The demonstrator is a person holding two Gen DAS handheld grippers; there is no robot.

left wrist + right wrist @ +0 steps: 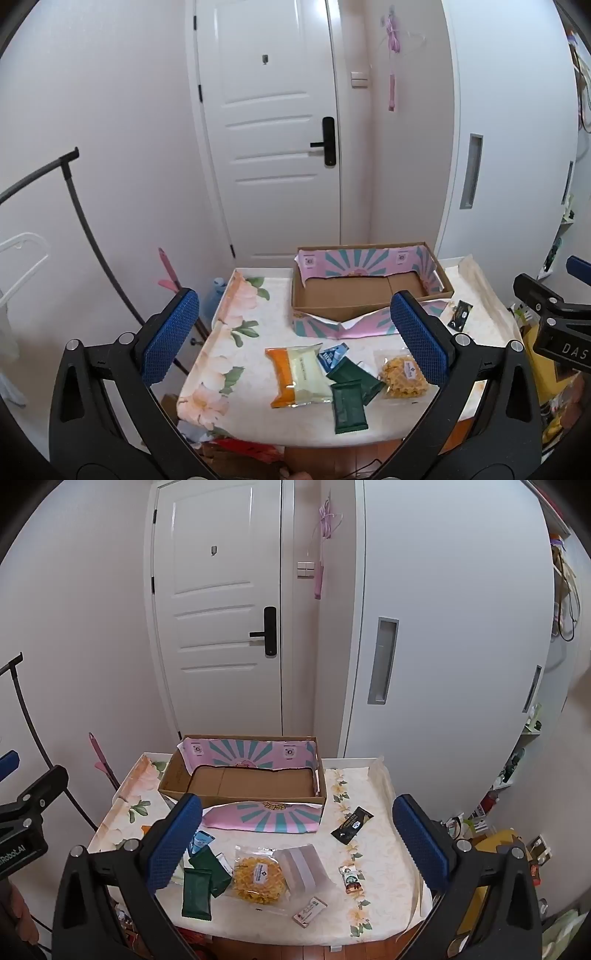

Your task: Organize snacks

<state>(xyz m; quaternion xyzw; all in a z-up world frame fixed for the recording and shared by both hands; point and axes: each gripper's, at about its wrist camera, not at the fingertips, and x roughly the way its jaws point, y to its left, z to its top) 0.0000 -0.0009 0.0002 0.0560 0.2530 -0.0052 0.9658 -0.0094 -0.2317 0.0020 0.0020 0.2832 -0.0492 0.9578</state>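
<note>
Table cover (369,853): cream, peach flowers, green leaves. On my feed the cardboard box (177,775) is brown, lined pink with teal sunburst rays. Nearer than the box: two dark green packets (349,406), a blue-and-white sachet (332,356), an orange-and-pale-yellow pack (295,374), a golden-yellow waffle snack (258,880) in clear wrap. Right of the box: black bar wrapper (352,825). My gripper pads (421,836) are blue, dimpled.

walls: pale | door (273,129): white, panelled, black handle (325,142) | wardrobe (443,627): white | floor: wood
</note>
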